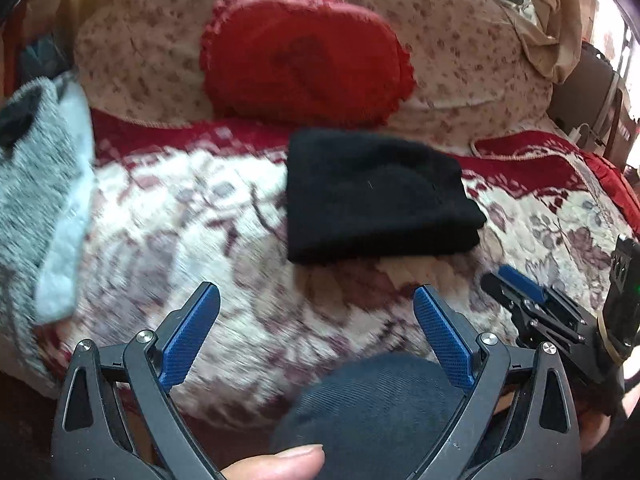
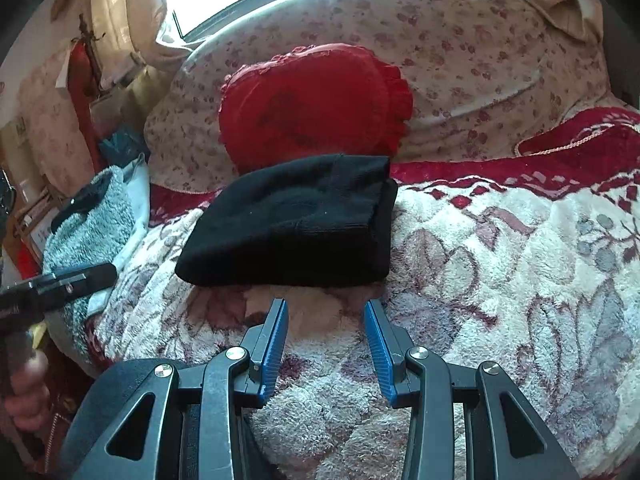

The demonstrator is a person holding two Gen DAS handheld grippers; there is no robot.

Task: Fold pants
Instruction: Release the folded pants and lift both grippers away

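The black pants (image 1: 376, 196) lie folded into a compact rectangle on the floral blanket (image 1: 200, 216), in front of a red cushion; they also show in the right wrist view (image 2: 296, 224). My left gripper (image 1: 316, 300) is open and empty, held above the blanket short of the pants' near edge. My right gripper (image 2: 326, 312) is open and empty, just short of the pants' near edge. In the left wrist view the right gripper (image 1: 516, 284) shows at the right edge. In the right wrist view the left gripper (image 2: 72, 280) shows at the left edge.
A red frilled cushion (image 1: 308, 60) leans on a floral pillow (image 1: 460, 40) behind the pants. A grey fluffy garment (image 1: 36, 184) lies at the blanket's left end. A dark-blue-clad knee (image 1: 372, 412) sits under my left gripper. The bed edge drops off at the left.
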